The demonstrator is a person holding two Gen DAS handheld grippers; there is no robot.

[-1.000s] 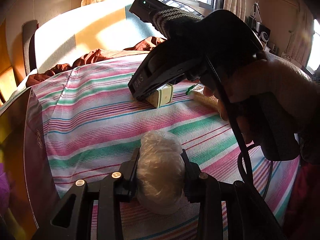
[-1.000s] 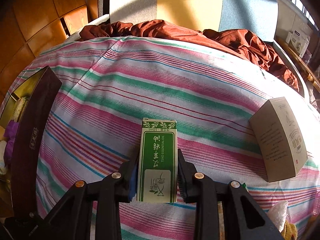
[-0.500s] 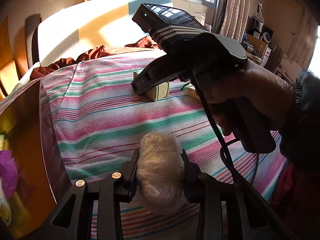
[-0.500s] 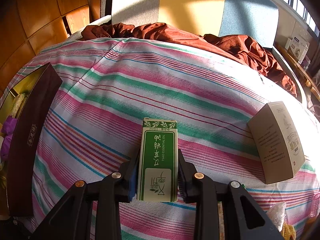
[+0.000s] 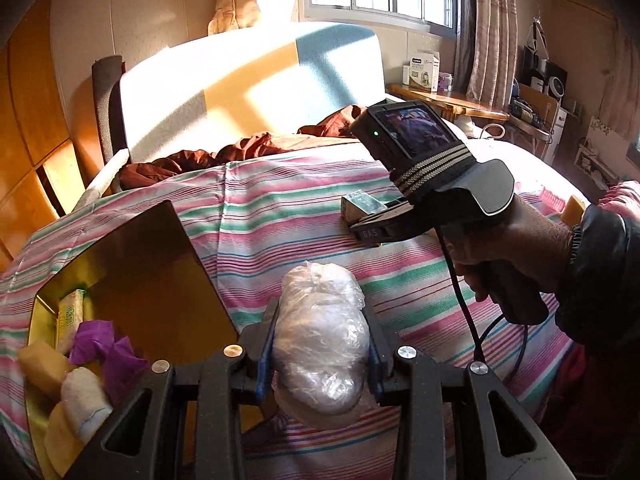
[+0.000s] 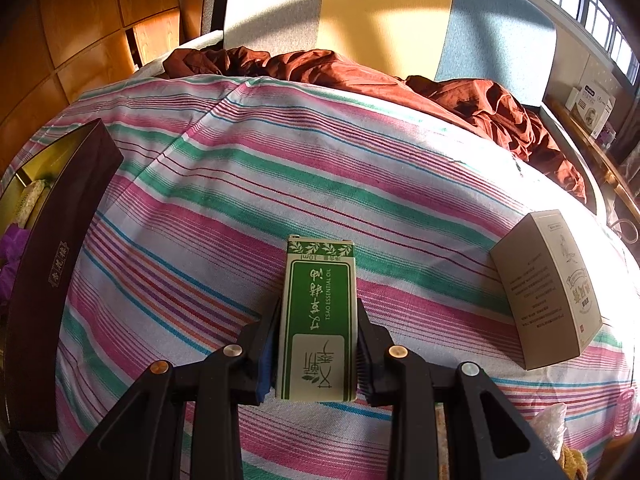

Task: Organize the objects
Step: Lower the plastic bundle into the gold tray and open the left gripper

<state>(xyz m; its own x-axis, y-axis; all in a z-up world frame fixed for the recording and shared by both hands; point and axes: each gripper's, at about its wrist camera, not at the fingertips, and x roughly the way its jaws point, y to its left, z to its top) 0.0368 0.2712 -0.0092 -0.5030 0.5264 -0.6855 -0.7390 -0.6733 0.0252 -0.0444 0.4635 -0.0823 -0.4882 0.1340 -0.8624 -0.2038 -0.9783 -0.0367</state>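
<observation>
Left gripper (image 5: 320,354): clenched on bundle (image 5: 320,336); carry over tray (image 5: 132,280), release low.
Right gripper (image 6: 316,354): grasping green box (image 6: 318,320).

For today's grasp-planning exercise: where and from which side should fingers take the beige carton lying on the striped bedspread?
Grip the beige carton across its two long narrow sides, coming down from above. It lies flat on the bedspread, broad face up, with clear cloth along both long edges.

Pink/green/white striped sheet (image 6: 240,184), green-white box (image 6: 318,320), rust-brown cloth (image 6: 480,100), purple wrapper (image 5: 108,344), gold-lined tray (image 5: 132,264).
</observation>
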